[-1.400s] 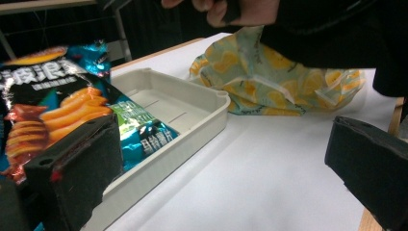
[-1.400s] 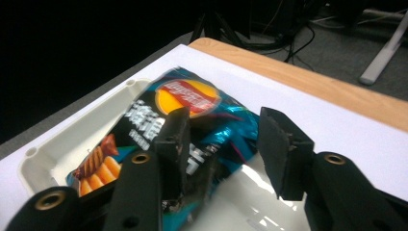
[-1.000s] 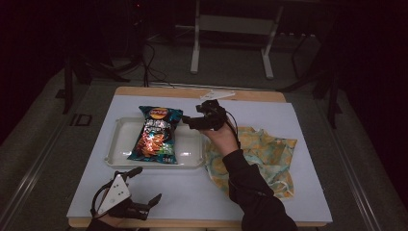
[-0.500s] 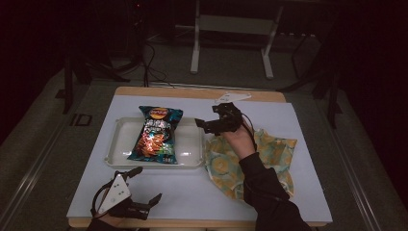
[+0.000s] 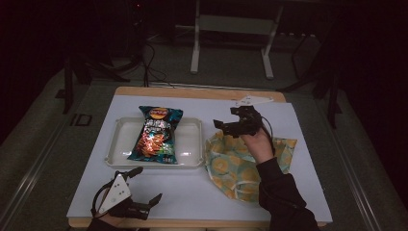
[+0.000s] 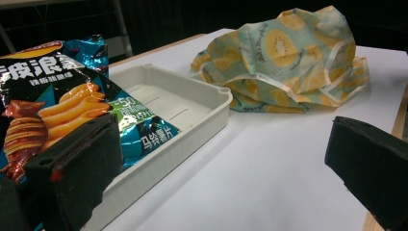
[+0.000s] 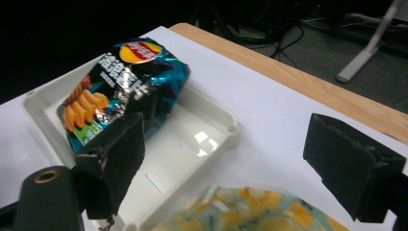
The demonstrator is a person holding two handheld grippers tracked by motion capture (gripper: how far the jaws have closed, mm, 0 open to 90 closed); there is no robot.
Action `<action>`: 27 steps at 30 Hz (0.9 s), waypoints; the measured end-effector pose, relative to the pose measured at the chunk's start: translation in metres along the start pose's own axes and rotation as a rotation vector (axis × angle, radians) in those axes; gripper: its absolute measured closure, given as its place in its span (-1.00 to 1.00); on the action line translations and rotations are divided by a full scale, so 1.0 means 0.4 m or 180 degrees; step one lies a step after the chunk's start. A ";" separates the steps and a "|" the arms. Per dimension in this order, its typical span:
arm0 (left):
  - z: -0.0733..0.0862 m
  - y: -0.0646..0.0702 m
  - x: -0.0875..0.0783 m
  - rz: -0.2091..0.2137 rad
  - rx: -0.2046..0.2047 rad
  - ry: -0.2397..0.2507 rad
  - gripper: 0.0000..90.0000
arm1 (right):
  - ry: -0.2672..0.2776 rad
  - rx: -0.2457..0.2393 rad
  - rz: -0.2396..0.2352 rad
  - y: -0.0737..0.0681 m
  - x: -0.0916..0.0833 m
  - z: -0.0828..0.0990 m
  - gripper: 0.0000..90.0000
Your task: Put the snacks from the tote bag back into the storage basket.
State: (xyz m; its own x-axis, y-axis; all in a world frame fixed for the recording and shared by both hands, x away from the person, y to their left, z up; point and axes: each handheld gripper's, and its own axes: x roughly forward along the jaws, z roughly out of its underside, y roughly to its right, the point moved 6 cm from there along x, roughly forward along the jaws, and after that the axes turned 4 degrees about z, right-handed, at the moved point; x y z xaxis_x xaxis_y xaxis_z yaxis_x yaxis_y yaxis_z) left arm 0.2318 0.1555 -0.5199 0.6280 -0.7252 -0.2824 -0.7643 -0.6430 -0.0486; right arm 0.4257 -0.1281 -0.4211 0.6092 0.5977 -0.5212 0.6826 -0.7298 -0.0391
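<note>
Right gripper (image 5: 225,128) held above patterned cloth (image 5: 240,163), jaws apart, nothing between them. Left gripper (image 5: 146,185) kept low at near table (image 5: 308,144) edge, jaws apart, empty. Chip bag (image 5: 156,134) laid in white tray (image 5: 192,144), left of cloth.

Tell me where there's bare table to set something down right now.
Free: the front strip between the white tray and the left tongs, and the far strip beyond the tray. The tray's right half is bare beside the chip bag. Crowded: right side, under the fruit-print cloth and right tongs.
</note>
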 end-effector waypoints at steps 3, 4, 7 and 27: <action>0.000 0.001 0.000 0.0001 0.0004 0.0000 -1.00 | -0.0005 -0.0014 0.0043 0.017 -0.018 0.014 -0.68; 0.000 0.000 0.001 0.0002 0.0003 -0.0001 -1.00 | -0.0011 -0.0013 0.0060 0.023 -0.024 0.019 -0.68; 0.001 0.000 0.001 0.0004 0.0003 -0.0010 -1.00 | 0.0016 -0.0001 0.0095 0.040 -0.041 0.032 -0.68; 0.002 0.002 0.003 0.0007 0.0020 -0.0025 -1.00 | 0.0163 0.0010 0.0268 0.124 -0.177 0.133 -0.68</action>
State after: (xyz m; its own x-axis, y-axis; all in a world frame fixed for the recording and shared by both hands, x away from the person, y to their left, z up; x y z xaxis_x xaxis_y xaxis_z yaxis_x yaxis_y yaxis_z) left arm 0.2317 0.1545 -0.5209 0.6252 -0.7246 -0.2899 -0.7666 -0.6399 -0.0540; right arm 0.3950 -0.2242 -0.4315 0.6842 0.5503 -0.4786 0.6268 -0.7792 0.0003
